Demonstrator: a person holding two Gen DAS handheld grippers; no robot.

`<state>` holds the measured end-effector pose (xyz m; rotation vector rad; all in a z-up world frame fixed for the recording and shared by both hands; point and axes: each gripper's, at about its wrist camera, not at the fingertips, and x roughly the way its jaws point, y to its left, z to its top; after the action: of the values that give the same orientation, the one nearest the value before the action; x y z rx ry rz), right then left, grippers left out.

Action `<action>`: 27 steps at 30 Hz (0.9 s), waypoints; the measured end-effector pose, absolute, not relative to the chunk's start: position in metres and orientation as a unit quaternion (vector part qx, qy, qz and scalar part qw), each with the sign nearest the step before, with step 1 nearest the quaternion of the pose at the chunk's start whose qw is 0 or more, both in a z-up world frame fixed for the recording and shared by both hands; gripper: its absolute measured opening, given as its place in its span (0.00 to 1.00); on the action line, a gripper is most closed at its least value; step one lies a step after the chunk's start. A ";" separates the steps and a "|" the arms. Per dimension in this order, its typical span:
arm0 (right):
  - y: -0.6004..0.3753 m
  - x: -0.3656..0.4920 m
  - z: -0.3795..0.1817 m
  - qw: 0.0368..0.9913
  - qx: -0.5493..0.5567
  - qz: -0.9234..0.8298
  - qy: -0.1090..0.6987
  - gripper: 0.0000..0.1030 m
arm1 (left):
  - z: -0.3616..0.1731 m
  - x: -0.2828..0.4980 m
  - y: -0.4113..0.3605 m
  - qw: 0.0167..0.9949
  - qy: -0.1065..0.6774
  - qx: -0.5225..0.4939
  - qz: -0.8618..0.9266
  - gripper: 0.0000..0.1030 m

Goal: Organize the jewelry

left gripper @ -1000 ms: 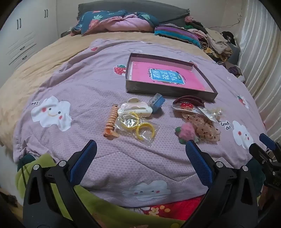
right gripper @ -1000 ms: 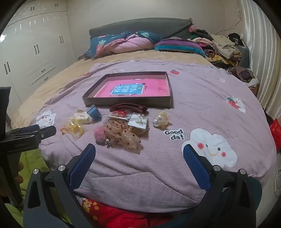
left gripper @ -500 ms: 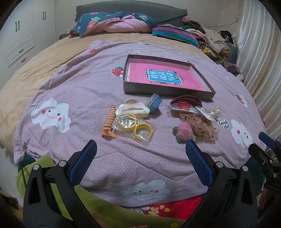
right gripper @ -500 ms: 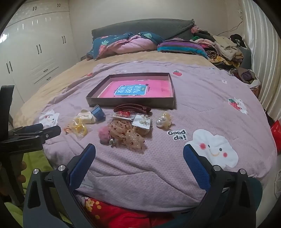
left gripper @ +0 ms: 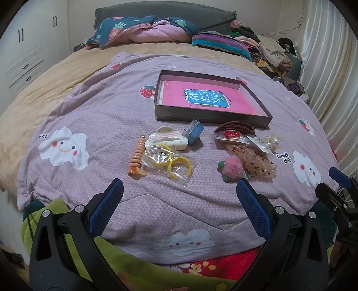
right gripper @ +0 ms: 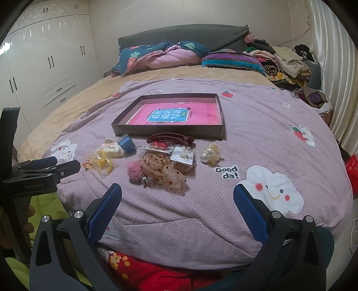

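Opening step, nothing grasped. Left gripper (left gripper: 179,197) and right gripper (right gripper: 177,194) fingers spread wide, empty, hovering at bed edge. Hair clips, bagged yellow rings (left gripper: 170,163), pink pompom (right gripper: 135,172) scattered on lilac quilt (left gripper: 107,116), just before shallow dark cardboard tray (left gripper: 208,117). Next, likely: reach forward, pinch one piece, carry into tray.

- We see a bed (right gripper: 268,125) under a lilac quilt printed with clouds and strawberries.
- A grey headboard (right gripper: 183,35) stands against a cream wall (right gripper: 156,13).
- White wardrobes (right gripper: 44,67) line the left side.
- Pale curtains (right gripper: 331,67) hang on the right.
- Clothes (right gripper: 284,62) are piled beside the pillows (right gripper: 161,57).
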<state>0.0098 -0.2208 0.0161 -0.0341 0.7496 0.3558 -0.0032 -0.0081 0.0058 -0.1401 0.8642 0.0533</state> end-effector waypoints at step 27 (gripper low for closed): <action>-0.219 0.007 0.019 0.916 -0.017 0.175 0.362 0.96 | 0.007 -0.004 -0.009 0.906 0.418 -0.066 0.027 0.92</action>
<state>0.0074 -0.2191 0.0185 -0.0349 0.7449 0.3599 -0.0039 -0.0093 0.0071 -0.1368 0.8627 0.0553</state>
